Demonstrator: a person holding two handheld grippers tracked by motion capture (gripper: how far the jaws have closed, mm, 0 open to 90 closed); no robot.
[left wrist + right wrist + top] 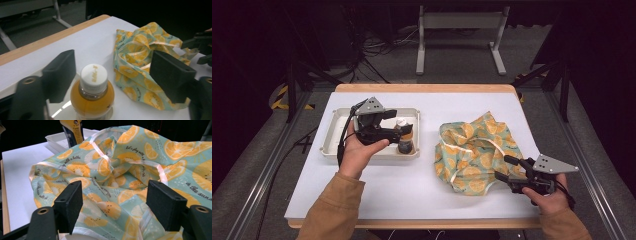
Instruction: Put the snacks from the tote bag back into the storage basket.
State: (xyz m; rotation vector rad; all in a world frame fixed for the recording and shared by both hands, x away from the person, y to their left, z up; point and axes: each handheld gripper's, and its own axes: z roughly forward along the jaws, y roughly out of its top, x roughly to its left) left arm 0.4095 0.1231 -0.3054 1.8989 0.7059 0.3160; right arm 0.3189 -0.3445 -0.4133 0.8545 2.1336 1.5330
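A small bottle (pixel 404 138) of amber drink with a white cap (pixel 93 78) stands upright in a white tray (pixel 330 136) at the left of the table. My left gripper (pixel 398 133) is open around it, a jaw on each side of the neck, not touching. A crumpled teal cloth bag (pixel 475 150) printed with orange slices lies at the right, its pale ribbon handles (pixel 153 165) on top. My right gripper (pixel 505 168) is open at the bag's near right edge, jaws over the fabric (pixel 110 205).
The white table cover (pixel 412 185) has a wooden edge (pixel 427 88) at the far side. Beyond the table stand a grey metal frame (pixel 459 30) and cables on the floor. Metal rails run along both sides.
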